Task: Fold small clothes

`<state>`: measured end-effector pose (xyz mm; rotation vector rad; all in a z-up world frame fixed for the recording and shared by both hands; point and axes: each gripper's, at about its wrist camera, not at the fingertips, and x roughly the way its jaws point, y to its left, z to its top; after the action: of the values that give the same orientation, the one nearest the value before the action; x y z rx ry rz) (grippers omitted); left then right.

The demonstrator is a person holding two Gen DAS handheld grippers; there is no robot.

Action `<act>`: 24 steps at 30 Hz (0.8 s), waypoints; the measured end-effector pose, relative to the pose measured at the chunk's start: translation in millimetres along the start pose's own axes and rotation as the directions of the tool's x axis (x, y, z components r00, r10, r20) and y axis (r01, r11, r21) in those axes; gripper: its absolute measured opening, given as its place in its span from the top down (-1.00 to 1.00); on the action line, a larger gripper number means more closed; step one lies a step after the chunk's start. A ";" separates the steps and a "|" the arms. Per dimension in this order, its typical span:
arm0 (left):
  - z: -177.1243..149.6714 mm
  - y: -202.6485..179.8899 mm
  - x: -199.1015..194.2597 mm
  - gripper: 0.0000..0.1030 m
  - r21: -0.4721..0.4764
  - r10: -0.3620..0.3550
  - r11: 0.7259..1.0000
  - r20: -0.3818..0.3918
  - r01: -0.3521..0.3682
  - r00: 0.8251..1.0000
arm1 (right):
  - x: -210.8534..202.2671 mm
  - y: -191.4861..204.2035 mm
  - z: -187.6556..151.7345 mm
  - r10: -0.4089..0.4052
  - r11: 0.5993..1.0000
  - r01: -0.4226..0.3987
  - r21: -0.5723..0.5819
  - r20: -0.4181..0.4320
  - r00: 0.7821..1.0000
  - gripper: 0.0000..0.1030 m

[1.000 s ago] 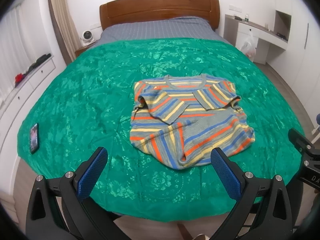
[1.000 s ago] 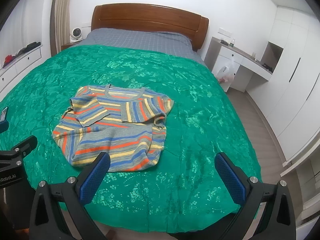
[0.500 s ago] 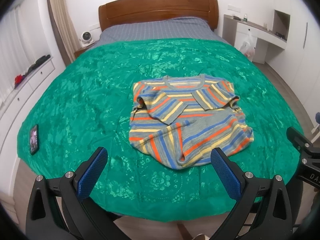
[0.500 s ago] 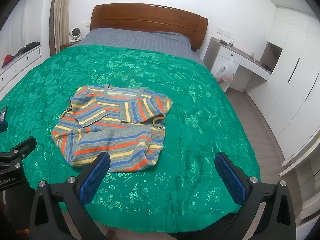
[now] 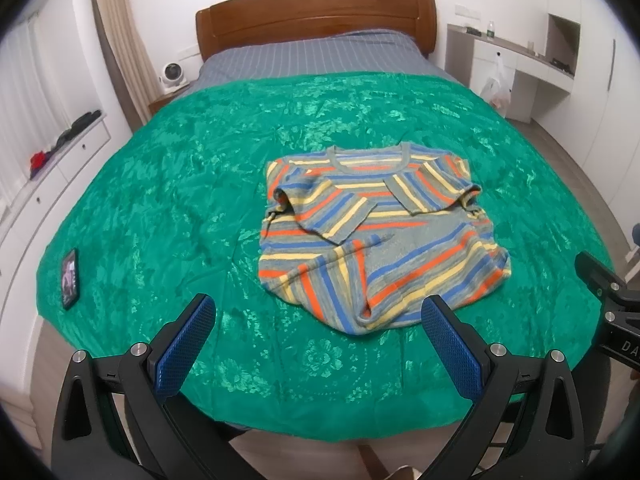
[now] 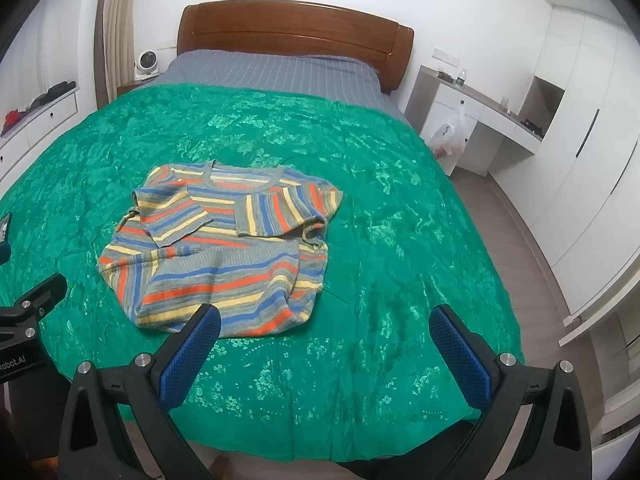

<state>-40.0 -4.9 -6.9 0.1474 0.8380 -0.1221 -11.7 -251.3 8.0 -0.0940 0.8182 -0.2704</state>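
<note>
Plainly at risk: the sleeve folds. Striped sweater [image 5: 376, 236] lying flat near the foot of the bed, on the green bedspread [image 5: 168, 184], collar toward the headboard [image 5: 316, 12], both sleeves already crossed inward over the chest, lower hem rumpled and bunched toward the near edge. Left gripper [image 5: 316, 340] hovering just short of that hem, blue fingers [image 5: 186, 344] spread wide, nothing between them. Right gripper [image 6: 324, 348] likewise above the near edge, fingers [image 6: 460, 356] wide apart and empty, the left one overlapping the hem's right part in its own view.

Likely troubles, judged from here: pinching only the top layer of the knit at the hem, so the back panel stays behind and the fold comes out lopsided; lifting the hem unevenly with two hands, which could drag the loosely laid sleeves out of place; catching the glossy bedspread together with the knit, since the cloth looks slick and wrinkled right under the hem; sliding the whole garment toward the bed edge instead of folding it.

Around it: dark phone [image 5: 70, 276] near the bedspread's left edge, well apart from the sweater. Grey striped sheet [image 5: 312, 60] beyond the green cover. White desk [image 6: 472, 120] with a plastic bag [image 6: 448, 136] hanging beside it, white wardrobe [image 6: 580, 140] on the right, small fan [image 5: 172, 74] left of the headboard.
</note>
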 end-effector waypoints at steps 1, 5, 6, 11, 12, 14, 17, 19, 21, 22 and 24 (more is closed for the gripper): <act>-0.3 -0.2 0.4 -1.00 0.002 0.001 1.000 -0.002 -0.001 1.000 | 0.1 0.4 -0.3 -0.002 1.000 0.002 -0.002 -0.002 1.000 -0.99; -1.5 0.2 1.0 -0.99 0.004 0.002 1.000 -0.001 -0.002 1.000 | 1.8 -0.2 -1.2 -0.011 1.000 0.011 -0.006 -0.008 1.000 -0.99; -2.1 0.4 0.9 -0.99 0.005 0.003 1.000 -0.001 -0.003 1.000 | 2.4 -0.6 -1.5 -0.013 1.000 0.013 -0.006 -0.010 1.000 -0.99; -1.5 -0.2 1.1 -0.99 0.003 0.002 1.000 -0.003 -0.002 1.000 | 3.4 -1.1 -2.0 -0.021 1.000 0.021 -0.008 -0.013 1.000 -0.99; -1.1 -0.3 1.0 -0.99 0.003 0.002 1.000 -0.002 -0.002 1.000 | 3.5 -1.1 -2.1 -0.022 1.000 0.022 -0.008 -0.014 1.000 -0.99; -0.7 -0.5 1.0 -0.99 0.002 0.003 1.000 -0.002 -0.003 1.000 | 3.2 -1.2 -2.3 -0.025 1.000 0.024 -0.010 -0.016 1.000 -0.99; -1.4 -0.6 1.1 -0.99 0.002 0.004 1.000 -0.002 -0.004 1.000 | 2.9 -1.3 -2.6 -0.027 1.000 0.027 -0.012 -0.017 0.999 -0.99; -2.6 0.0 1.7 -0.99 0.002 0.005 1.000 -0.003 -0.005 1.000 | 2.9 -1.0 -2.5 -0.026 1.000 0.026 -0.012 -0.018 0.999 -0.99; -2.7 0.0 1.9 -0.99 0.003 0.005 1.000 -0.002 -0.005 1.000 | 3.0 -0.6 -2.3 -0.028 1.000 0.028 -0.014 -0.017 0.999 -0.99; -4.0 1.1 2.1 -0.99 0.003 0.005 1.000 -0.003 -0.005 1.000 | 3.3 -0.6 -2.3 -0.028 0.999 0.028 -0.015 -0.018 0.999 -0.99; -6.6 3.1 2.3 -1.00 0.004 0.004 1.000 -0.003 -0.004 1.000 | 3.4 -0.3 -2.7 -0.028 0.999 0.028 -0.016 -0.019 0.999 -0.99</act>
<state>-42.7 -0.8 -12.7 0.1527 0.8407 -0.1194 -11.5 -252.5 3.9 -0.1176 0.8385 -0.2921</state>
